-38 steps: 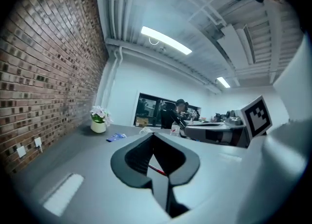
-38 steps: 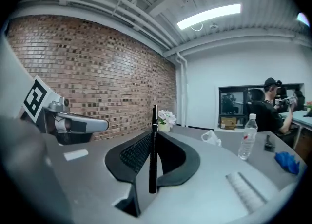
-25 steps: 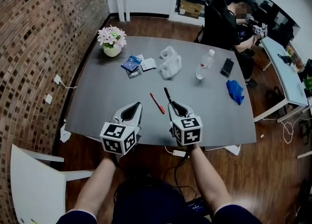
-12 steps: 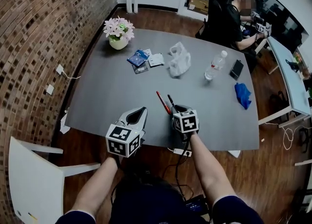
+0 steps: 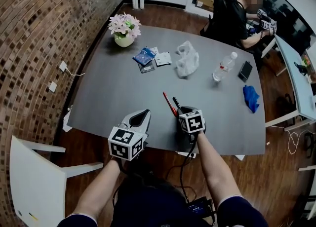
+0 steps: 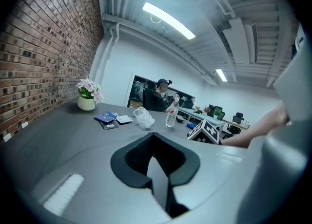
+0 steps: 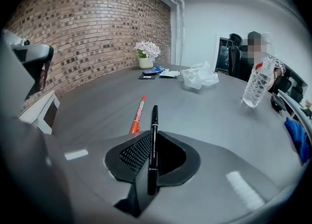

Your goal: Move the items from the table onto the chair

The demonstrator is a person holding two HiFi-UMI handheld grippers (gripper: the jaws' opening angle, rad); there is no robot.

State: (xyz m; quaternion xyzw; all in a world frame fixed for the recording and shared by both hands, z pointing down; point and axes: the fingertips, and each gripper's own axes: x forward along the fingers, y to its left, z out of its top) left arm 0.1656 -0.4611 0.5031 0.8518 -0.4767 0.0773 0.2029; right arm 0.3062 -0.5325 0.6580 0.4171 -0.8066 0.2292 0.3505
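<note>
Grey oval table (image 5: 118, 97) holds nearly everything: white plastic bag (image 5: 188, 59), pink flower pot (image 5: 124, 27), clear water bottle (image 5: 223, 67), blue cloth (image 5: 251, 97), red marker (image 5: 169, 104). White chair (image 5: 34, 181) at 8 o'clock, no table item seen on it; open floor btwn it & table's near edge. R gripper (image 5: 181, 110) clamps thin black pen (image 5: 176, 104) at 6 o'clock. L gripper (image 5: 144, 114) closed, empty.
</note>
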